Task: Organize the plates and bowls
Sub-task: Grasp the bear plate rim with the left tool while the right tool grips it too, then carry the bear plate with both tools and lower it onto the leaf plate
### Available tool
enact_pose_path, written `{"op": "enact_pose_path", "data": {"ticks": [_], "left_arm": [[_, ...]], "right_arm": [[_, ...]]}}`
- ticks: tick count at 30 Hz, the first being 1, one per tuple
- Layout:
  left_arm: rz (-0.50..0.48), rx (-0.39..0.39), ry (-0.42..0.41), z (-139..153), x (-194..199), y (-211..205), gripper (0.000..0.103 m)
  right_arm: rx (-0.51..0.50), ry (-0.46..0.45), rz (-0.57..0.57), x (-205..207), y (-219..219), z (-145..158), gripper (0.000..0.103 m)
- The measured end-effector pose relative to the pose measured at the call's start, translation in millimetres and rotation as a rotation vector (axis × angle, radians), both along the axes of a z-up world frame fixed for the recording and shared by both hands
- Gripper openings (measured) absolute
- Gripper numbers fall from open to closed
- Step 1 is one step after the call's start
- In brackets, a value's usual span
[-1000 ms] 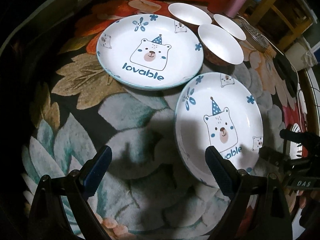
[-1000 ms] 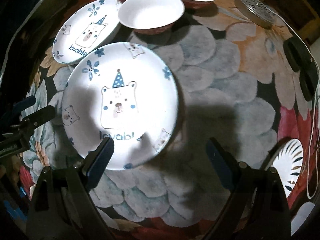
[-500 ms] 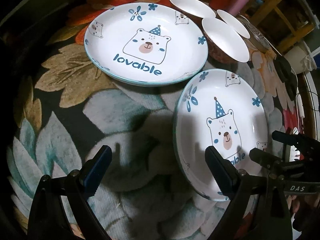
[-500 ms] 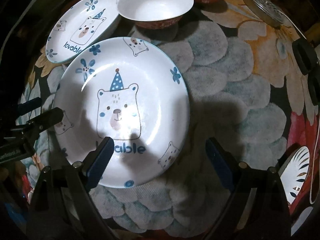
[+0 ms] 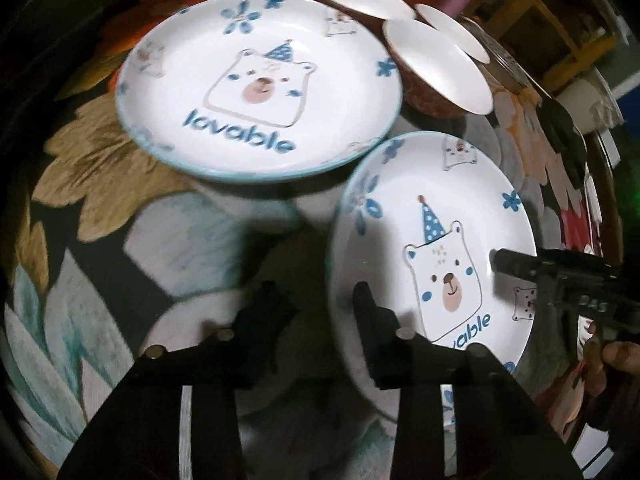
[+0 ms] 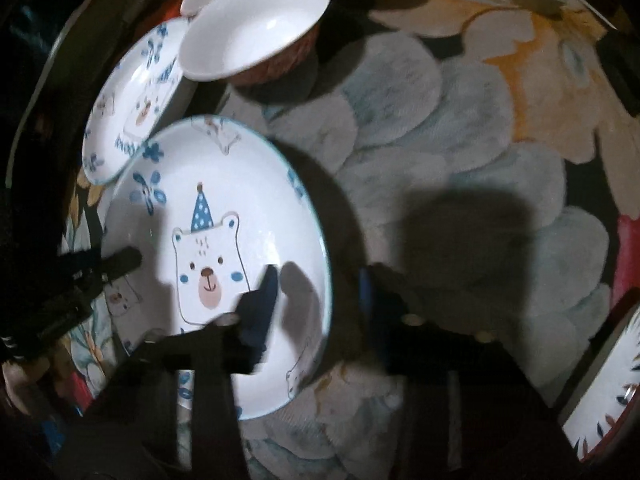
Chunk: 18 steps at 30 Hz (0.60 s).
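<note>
Task progress: nothing is stacked yet, as far as can be judged. The two bear plates lie side by side on the flowered cloth (image 5: pixel 100 168) and three bowls stand apart behind them, so almost the whole sorting is left.

Step in hand: the near plate appears to be taken at its two opposite rims, one claw on each side.

Near bear plate (image 5: pixel 436 248): it is lying flat just ahead of the left gripper and to its right; in the right wrist view the same plate (image 6: pixel 216 264) is ahead and to the left of the right gripper.

Far bear plate (image 5: pixel 260 92): it is placed further ahead of the left claw, and its rim is overlapped slightly by the near plate, or is just beside it; which one cannot be told.

Bowls: the nearest bowl (image 6: pixel 256 28) is seen well ahead of the right claw, beyond both plates; two more are partly hidden behind it.

Left gripper (image 5: pixel 316 304): the jaws are closing. The left rim of the near plate is between them, but a gap is seen on each side, so it is not yet clenched.

Right gripper (image 6: pixel 318 300): the jaws are closing. The right rim of the plate is between the fingers; firm contact is not shown, since the picture is blurred.
</note>
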State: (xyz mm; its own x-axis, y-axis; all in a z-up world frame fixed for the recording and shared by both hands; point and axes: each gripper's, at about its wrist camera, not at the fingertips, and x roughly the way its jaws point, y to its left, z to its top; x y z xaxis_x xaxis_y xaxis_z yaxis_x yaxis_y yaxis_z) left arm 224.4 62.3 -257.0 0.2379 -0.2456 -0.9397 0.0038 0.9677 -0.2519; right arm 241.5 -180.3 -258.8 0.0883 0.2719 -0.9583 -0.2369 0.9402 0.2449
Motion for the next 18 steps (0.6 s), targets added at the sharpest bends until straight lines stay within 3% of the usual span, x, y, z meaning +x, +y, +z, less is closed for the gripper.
{"op": "enact_pose_path", "data": {"ticks": [4, 9, 18], "left_arm": [[-0.088, -0.035, 0.032, -3, 11, -16, 0.034], [-0.102, -0.045, 0.037, -1, 11, -14, 0.031], [-0.123, -0.042, 0.012, 14, -7, -17, 0.03]], "right_arm": [[-0.006, -0.018, 0.037, -3, 12, 3, 0.029], [0.008, -0.019, 0.055, -4, 19, 4, 0.023], [0.033, -0.021, 0.043, -16, -6, 17, 0.02]]}}
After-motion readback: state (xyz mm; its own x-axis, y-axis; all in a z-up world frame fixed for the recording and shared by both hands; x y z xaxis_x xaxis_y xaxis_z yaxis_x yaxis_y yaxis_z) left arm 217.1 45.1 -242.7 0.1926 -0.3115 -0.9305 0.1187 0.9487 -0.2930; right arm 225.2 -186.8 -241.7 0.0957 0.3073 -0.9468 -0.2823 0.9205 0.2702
